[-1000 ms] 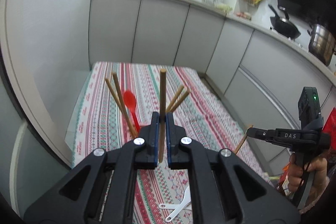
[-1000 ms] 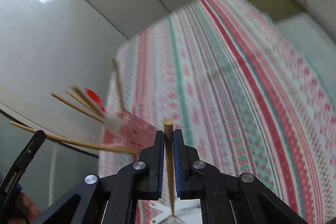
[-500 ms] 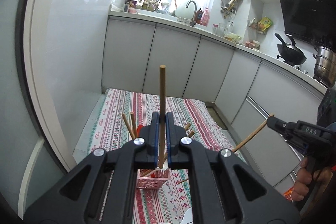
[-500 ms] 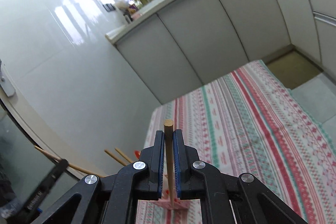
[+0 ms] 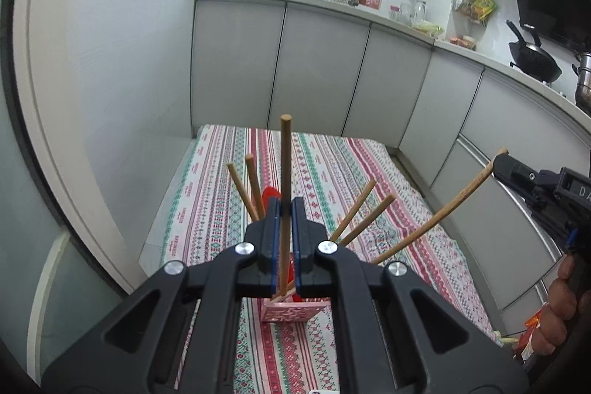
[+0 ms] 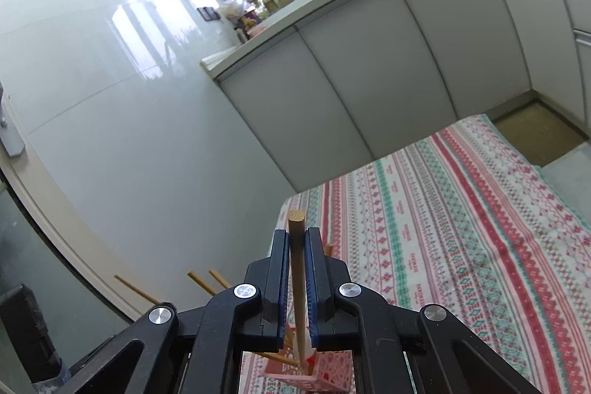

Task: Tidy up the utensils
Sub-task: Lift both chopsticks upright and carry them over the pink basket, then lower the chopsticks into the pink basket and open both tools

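My left gripper (image 5: 285,205) is shut on a wooden chopstick (image 5: 284,154) that stands almost upright, its lower end just above a pink utensil holder (image 5: 291,312). Several chopsticks (image 5: 356,209) and a red spoon (image 5: 270,196) lean out of that holder on the striped tablecloth (image 5: 332,165). At the right, a hand holds my right gripper (image 5: 499,164), shut on a second chopstick (image 5: 443,209) that slants down toward the holder. In the right wrist view that gripper (image 6: 297,235) clamps its chopstick (image 6: 296,220), whose lower end reaches into the holder (image 6: 328,373).
Grey cabinets (image 5: 317,72) run under a counter with a sink and window-sill clutter behind the table. A glossy wall (image 5: 122,98) borders the table's left side. A black wok (image 5: 533,58) sits on the stove at the right. An orange packet (image 5: 532,333) lies by the hand.
Both views swung upward and back, so the holder now shows below each pair of jaws. The right gripper rose with its chopstick, which now slants toward the holder.
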Tool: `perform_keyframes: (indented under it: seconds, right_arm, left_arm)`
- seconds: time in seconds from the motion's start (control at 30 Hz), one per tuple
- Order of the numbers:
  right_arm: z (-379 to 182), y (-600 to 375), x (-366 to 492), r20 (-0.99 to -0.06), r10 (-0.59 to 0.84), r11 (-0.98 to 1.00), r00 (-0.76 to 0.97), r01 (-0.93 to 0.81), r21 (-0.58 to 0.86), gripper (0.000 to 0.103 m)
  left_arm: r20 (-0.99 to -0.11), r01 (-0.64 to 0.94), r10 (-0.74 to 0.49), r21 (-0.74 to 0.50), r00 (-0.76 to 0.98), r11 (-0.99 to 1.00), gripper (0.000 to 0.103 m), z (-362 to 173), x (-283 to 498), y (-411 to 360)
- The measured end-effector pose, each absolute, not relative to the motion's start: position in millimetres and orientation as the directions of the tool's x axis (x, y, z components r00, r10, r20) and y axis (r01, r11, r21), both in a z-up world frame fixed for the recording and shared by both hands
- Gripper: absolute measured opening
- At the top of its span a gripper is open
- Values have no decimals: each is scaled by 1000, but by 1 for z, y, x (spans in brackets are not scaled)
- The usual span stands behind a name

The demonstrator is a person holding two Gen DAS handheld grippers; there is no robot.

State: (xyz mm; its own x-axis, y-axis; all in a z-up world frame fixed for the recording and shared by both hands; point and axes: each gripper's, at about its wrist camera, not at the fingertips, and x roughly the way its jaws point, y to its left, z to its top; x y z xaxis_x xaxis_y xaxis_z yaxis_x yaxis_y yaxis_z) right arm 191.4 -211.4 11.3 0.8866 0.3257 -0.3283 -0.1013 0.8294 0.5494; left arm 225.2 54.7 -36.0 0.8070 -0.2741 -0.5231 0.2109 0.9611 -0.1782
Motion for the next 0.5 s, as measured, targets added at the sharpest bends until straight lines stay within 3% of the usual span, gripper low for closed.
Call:
perform_keyframes:
  seconds: [0.5]
  right_arm:
    - [-27, -167, 218, -435, 349, 863, 830, -102, 495, 7]
  left_arm:
    - [-581, 231, -299, -191, 757, 954, 7, -50, 234, 53]
